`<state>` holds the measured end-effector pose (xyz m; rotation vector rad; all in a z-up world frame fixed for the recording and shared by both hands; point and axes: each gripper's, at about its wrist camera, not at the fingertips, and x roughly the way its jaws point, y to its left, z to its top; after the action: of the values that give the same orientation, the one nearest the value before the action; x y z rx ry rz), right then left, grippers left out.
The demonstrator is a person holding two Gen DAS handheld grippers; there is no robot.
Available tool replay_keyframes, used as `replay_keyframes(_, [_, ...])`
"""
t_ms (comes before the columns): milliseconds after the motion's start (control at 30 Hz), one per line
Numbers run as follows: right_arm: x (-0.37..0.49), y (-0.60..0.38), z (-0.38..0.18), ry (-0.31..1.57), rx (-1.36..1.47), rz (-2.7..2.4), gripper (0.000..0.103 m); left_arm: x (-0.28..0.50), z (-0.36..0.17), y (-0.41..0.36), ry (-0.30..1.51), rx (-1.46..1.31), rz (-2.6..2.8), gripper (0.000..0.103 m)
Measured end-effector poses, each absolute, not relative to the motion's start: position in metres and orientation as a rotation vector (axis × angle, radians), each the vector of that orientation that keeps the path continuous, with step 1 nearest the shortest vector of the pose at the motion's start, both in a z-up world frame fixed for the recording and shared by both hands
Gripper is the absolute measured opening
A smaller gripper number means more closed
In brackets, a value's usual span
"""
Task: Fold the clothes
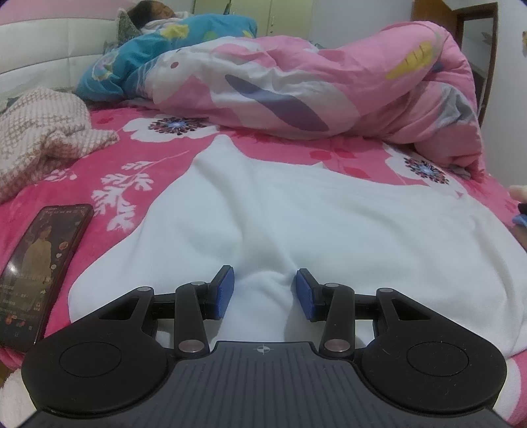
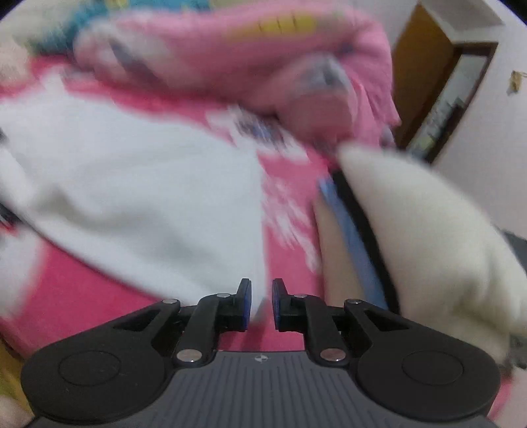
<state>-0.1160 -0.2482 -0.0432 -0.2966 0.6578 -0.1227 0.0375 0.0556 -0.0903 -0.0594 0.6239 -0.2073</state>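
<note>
A white fleecy garment (image 1: pixel 296 214) lies spread flat on the pink flowered bed sheet (image 1: pixel 138 158). My left gripper (image 1: pixel 265 291) is low over its near edge. It is open, and a raised bunch of the white cloth sits between its blue pads (image 1: pixel 224 293). The right wrist view is heavily blurred. There my right gripper (image 2: pixel 262 304) hovers at the right edge of the white garment (image 2: pixel 131 184), its fingers a narrow gap apart with nothing seen between them. A cream fluffy sleeve (image 2: pixel 428 237) fills the right of that view.
A lit phone (image 1: pixel 42 270) lies on the sheet to the left of the garment. A knitted beige blanket (image 1: pixel 39 138) is heaped at far left. A bulky pink quilt (image 1: pixel 329 85) lies across the back of the bed, and a person (image 1: pixel 154 13) lies beyond it under a blue cover.
</note>
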Motion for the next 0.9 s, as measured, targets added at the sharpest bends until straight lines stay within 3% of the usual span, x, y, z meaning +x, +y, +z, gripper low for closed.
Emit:
replay_keyframes(200, [-0.092, -0.168, -0.059, 0.597, -0.353, 0.174, 0.011, 0.039, -0.088, 0.054, 0.636, -0.057, -0.198, 0.042])
replay_keyframes(367, [-0.110, -0.217, -0.078, 0.714, -0.302, 0.030, 0.012, 0.038, -0.089, 0.057, 0.632, -0.072, -0.209, 0.042])
replay_keyframes(467, [-0.129, -0.270, -0.071, 0.783, -0.108, -0.142, 0.012, 0.038, -0.090, 0.058, 0.625, -0.076, -0.211, 0.042])
replay_keyframes(600, [-0.150, -0.305, -0.051, 0.719, 0.349, -0.077, 0.017, 0.038, -0.091, 0.057, 0.621, -0.083, -0.209, 0.042])
replay_keyframes(767, [-0.126, -0.318, -0.078, 0.770, 0.881, 0.084, 0.021, 0.040, -0.090, 0.059, 0.625, -0.100, -0.212, 0.042])
replay_keyframes(833, [-0.115, -0.324, -0.094, 0.808, 1.036, 0.105, 0.022, 0.040, -0.090, 0.060, 0.625, -0.109, -0.216, 0.042])
replay_keyframes(900, [-0.106, -0.318, -0.097, 0.815, 1.006, 0.112, 0.022, 0.041, -0.091, 0.062, 0.624, -0.114, -0.218, 0.042])
